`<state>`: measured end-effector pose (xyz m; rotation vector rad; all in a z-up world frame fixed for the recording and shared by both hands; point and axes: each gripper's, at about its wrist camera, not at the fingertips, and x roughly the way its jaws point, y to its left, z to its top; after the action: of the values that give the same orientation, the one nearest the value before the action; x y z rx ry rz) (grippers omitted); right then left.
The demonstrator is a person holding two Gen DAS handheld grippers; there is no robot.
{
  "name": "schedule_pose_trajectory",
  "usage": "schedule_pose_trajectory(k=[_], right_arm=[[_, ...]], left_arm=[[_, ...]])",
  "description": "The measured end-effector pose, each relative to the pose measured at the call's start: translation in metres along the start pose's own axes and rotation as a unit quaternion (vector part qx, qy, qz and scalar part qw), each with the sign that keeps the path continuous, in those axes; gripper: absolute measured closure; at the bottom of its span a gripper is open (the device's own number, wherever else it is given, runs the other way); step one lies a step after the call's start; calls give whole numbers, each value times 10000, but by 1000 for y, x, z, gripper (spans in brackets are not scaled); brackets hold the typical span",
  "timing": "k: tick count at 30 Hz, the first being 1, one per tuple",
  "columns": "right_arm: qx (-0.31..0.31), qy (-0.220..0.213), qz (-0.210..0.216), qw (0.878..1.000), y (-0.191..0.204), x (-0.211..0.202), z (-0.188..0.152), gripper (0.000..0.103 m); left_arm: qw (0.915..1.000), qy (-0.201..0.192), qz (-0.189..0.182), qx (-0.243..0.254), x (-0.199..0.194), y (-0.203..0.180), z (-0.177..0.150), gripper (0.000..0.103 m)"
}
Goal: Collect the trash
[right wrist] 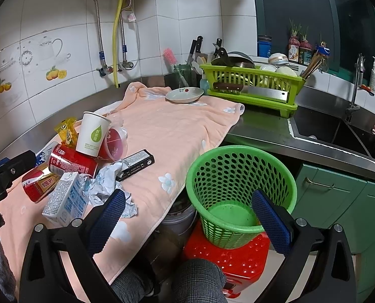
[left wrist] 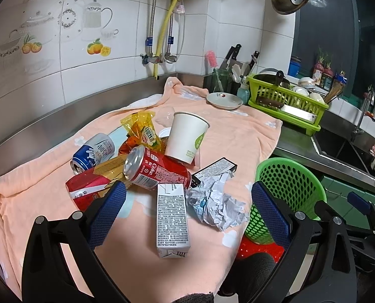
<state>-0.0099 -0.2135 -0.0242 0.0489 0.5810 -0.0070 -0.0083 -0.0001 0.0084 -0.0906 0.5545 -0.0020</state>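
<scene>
A pile of trash lies on a pink towel: a white milk carton, crumpled paper, a red Coke can, a blue can, a white paper cup, a black box and yellow wrappers. My left gripper is open, just above the carton and paper. A green mesh basket stands on a red stool beside the counter. My right gripper is open and empty, near the basket's rim. The pile also shows in the right wrist view.
A white dish sits at the towel's far end. A green dish rack with a cleaver, knives and bowls stands behind it. A steel sink and tap are at the right. Green cabinets are below the counter.
</scene>
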Motion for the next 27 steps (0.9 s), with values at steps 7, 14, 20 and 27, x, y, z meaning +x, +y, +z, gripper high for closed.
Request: schedule_pose_trajectory(k=[7, 14, 20, 27], right_arm=[[-6, -1, -4, 10000, -1, -1, 0, 6], [-20, -17, -18, 10000, 0, 0, 0, 6], [-87, 8, 35, 10000, 4, 2, 0, 6], [-180, 58, 118, 9998, 11, 9, 0, 6]], left_arm=[[10000, -1, 20, -22, 0, 3, 0, 5], [10000, -43, 33, -25, -2, 5, 2, 5], [9999, -34, 70, -73, -2, 10, 2, 5], [9998, 0, 157, -157, 1, 20, 3, 5]])
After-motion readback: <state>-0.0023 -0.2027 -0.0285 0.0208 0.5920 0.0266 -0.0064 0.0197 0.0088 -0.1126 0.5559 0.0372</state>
